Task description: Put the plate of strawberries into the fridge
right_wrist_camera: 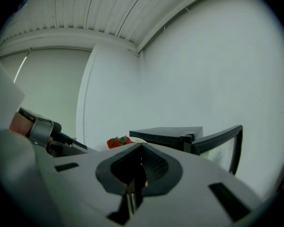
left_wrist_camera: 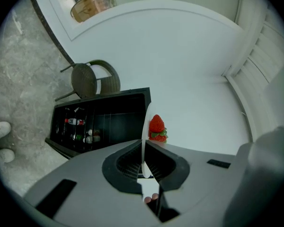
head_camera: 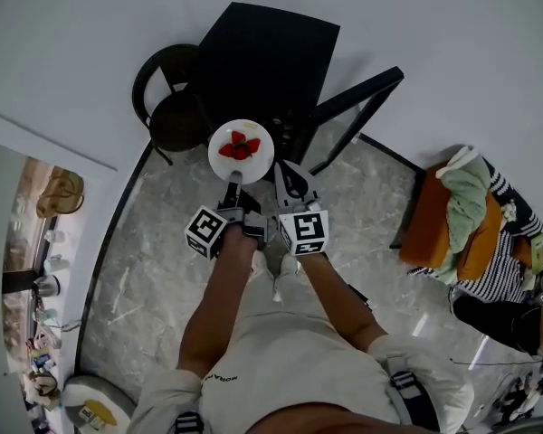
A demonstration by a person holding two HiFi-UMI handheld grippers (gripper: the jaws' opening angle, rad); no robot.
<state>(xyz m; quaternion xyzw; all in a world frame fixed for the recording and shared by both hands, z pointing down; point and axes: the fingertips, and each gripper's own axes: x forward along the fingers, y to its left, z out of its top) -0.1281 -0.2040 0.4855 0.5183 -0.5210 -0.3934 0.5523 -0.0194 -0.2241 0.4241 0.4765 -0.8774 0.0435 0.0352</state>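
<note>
A white plate [head_camera: 241, 145] with red strawberries [head_camera: 240, 148] on it hangs in front of the black mini fridge [head_camera: 264, 57], whose door [head_camera: 360, 105] stands open to the right. My left gripper [head_camera: 235, 180] is shut on the plate's near rim. In the left gripper view the plate [left_wrist_camera: 144, 126] shows edge-on between the pads of the left gripper [left_wrist_camera: 143, 161], with a strawberry [left_wrist_camera: 156, 126] beyond and bottles [left_wrist_camera: 76, 122] inside the fridge [left_wrist_camera: 102, 119]. My right gripper [head_camera: 290, 184] is shut and empty, just right of the plate. The right gripper view shows the right gripper [right_wrist_camera: 138, 168], strawberries [right_wrist_camera: 118, 141] and fridge [right_wrist_camera: 168, 134].
A black round chair [head_camera: 170, 107] stands left of the fridge, against the white wall. An orange seat piled with clothes [head_camera: 463, 217] is at the right, with a person beyond it. A shelf with small items [head_camera: 45, 287] lines the left edge. Marble floor lies underfoot.
</note>
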